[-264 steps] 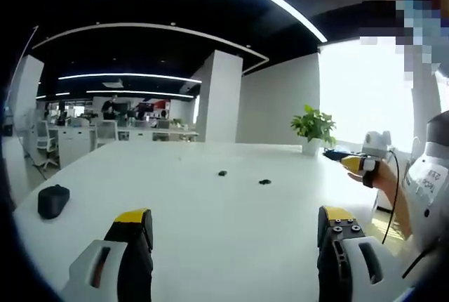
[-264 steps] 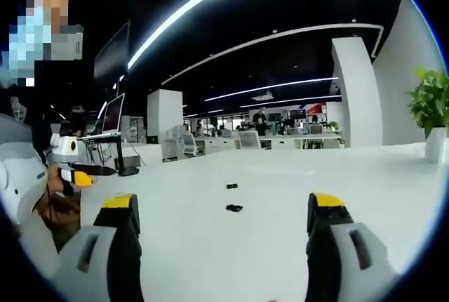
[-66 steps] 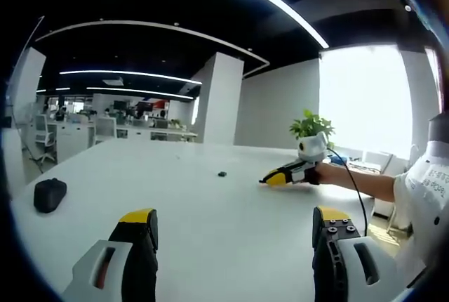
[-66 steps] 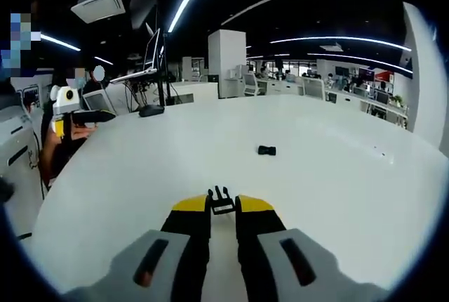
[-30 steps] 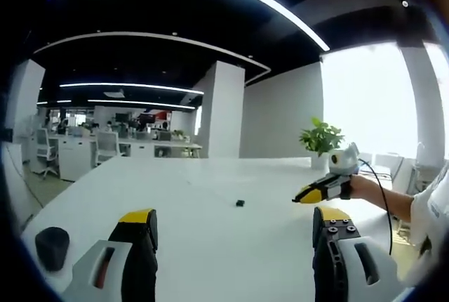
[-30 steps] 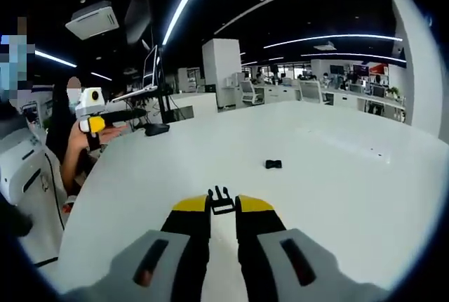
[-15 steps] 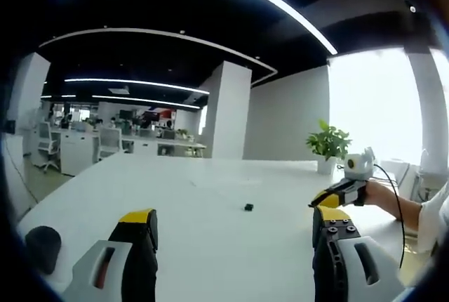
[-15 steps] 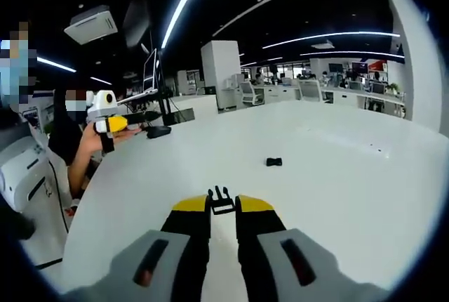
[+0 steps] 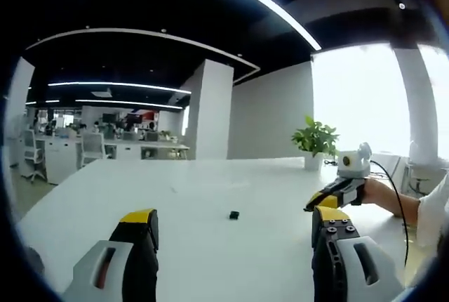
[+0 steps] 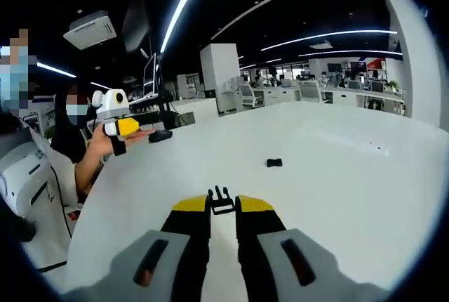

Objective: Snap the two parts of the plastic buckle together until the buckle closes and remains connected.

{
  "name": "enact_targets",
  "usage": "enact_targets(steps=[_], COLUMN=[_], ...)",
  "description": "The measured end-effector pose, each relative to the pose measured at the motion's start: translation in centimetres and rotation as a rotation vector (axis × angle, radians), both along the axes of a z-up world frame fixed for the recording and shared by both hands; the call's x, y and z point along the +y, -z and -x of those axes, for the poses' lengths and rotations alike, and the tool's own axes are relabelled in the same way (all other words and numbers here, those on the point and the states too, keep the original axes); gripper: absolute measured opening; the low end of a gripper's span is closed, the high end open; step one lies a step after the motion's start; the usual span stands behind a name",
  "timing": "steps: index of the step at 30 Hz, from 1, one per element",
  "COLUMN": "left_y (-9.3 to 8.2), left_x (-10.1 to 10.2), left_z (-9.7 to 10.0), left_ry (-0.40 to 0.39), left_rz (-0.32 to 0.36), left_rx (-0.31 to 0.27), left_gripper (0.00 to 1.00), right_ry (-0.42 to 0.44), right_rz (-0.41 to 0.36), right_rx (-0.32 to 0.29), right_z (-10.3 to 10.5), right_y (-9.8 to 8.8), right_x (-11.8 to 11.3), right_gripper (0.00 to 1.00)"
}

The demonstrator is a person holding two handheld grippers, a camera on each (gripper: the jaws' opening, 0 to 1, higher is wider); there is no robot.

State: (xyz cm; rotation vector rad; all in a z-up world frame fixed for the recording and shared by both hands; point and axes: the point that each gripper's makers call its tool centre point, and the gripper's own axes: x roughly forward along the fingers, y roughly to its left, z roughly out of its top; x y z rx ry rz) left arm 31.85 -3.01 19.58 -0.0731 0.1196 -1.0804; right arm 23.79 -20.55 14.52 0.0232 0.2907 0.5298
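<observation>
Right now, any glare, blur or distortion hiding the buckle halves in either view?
Left gripper view: blown-out window at right, fisheye bends the ceiling lights; the loose buckle half is a tiny dark speck on the white table. Right gripper view: sharper; the pronged buckle half is crisp in the right gripper.

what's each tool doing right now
Left tool: open, holding nothing.
Right tool: closed on one buckle half; the other half lies on the table.
</observation>
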Motion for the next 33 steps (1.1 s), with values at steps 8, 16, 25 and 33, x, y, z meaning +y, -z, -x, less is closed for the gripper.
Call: enact_targets(steps=[8,16,25,33], left_y=[1.5,1.7,1.3,2.1], left_x=[-2.1,-3.8,-5.8,-6.8], left_z=[-2.1,-3.5,-4.7,-5.6], left_ry=[-0.029,-0.017,0.014,0.023], left_rz=[-0.101,-0.112,-0.125,-0.173], left_rx=[-0.047,-0.027,-0.045,-0.044], left_gripper=[0.92,0.92,0.90,0.90], right_ry=[0.005,0.015,0.015,0.015], right_rz=[-0.003,-0.003,-0.005,-0.007], right_rx=[-0.003,0.002,-0.001,0.001], right_z=[0.2,0.2,0.2,0.3], right_y=[0.0,0.2,0.1,0.1], right_x=[-0.4,-0.8,-0.8,-0.8], right_gripper=[0.12,0.12,0.12,0.12])
